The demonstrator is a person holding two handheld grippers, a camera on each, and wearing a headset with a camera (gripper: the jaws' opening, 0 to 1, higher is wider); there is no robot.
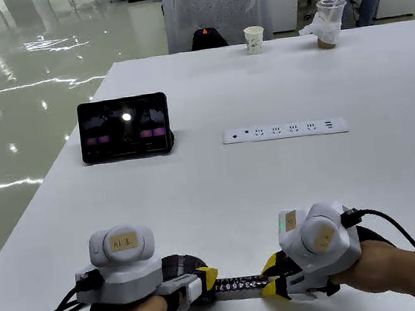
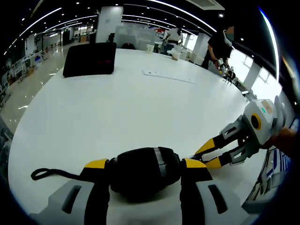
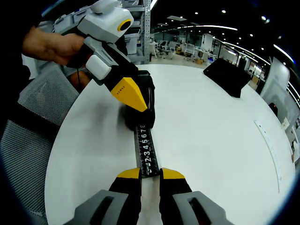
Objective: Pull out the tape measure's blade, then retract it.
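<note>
A black tape measure (image 2: 145,171) sits on the white table (image 1: 218,184), clamped between the yellow-tipped jaws of my left gripper (image 2: 146,165), which is shut on its case. The case (image 3: 139,105) also shows in the right gripper view, and in the head view the case (image 1: 181,267) lies at the near edge. A short length of black blade (image 3: 145,150) with white numbers runs out from it. My right gripper (image 3: 150,174) is shut on the blade's end. In the head view the blade (image 1: 239,283) spans between the left gripper (image 1: 205,282) and the right gripper (image 1: 272,277). A black wrist strap (image 2: 49,174) trails off the case.
A black tablet (image 1: 125,127) stands at the left middle of the table, a white power strip (image 1: 285,130) lies to its right. A paper cup (image 1: 254,39) and a plastic cup with a straw (image 1: 329,20) stand at the far edge. A mesh chair (image 3: 33,122) is beside the table.
</note>
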